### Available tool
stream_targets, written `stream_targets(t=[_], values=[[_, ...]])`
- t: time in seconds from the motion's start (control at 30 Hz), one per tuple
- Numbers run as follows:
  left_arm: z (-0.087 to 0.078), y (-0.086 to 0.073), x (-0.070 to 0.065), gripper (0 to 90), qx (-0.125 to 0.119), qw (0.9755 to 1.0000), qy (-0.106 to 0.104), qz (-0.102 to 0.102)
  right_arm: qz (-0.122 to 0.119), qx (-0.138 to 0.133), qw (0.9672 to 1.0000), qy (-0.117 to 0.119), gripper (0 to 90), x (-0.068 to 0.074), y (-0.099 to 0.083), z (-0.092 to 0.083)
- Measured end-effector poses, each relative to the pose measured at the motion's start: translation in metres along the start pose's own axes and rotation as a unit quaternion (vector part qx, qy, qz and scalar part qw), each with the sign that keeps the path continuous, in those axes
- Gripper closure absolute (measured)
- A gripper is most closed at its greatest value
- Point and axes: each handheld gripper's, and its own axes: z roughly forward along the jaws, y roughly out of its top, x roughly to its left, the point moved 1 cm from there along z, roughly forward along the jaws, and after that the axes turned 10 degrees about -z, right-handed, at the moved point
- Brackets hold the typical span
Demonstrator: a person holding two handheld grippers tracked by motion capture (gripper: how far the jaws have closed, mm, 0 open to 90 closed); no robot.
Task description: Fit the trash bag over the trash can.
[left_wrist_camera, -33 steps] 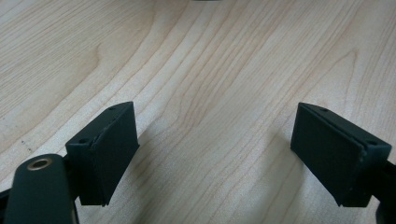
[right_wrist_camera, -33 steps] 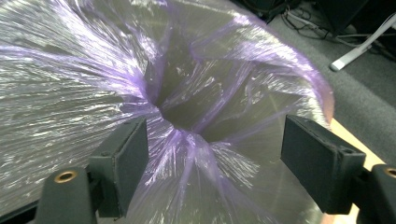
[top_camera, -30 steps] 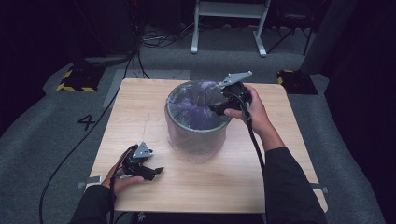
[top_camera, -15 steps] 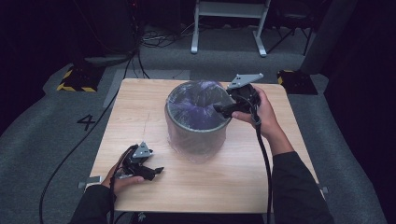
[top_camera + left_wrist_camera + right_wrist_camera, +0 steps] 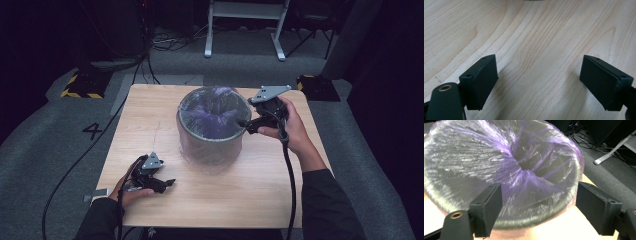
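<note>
Both grippers stand with jaws wide. Right gripper (image 5: 537, 207) hovers with the purple-bagged bin (image 5: 506, 177) just ahead, its near rim between the jaws. Left gripper (image 5: 539, 82) has bare worktop (image 5: 536, 37) between its jaws.

1. A dark numeral "4" (image 5: 93, 131) is marked on the grey carpet floor (image 5: 45, 150), just left of the wooden table (image 5: 150, 115).
2. No other text, label or brand can be read anywhere.
</note>
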Motion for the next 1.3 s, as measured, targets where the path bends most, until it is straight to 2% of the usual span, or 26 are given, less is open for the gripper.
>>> stream_targets(t=[0.23, 0.6, 1.3], values=[[0.0, 0.0, 0.0, 14.4, -0.001, 1.0, 0.0, 0.0, 0.001, 0.008, 0.9999, -0.009, 21.2, 0.001, -0.008, -0.006], [0.0, 0.0, 0.0, 14.4, 0.0, 1.0, 0.0, 0.0, -0.011, 0.02, 0.9996, -0.017, 21.2, 0.007, -0.019, -0.009], [0.0, 0.0, 0.0, 14.4, 0.0, 1.0, 0.0, 0.0, -0.016, 0.038, 0.9991, -0.011, 20.7, 0.012, -0.04, -0.008]])
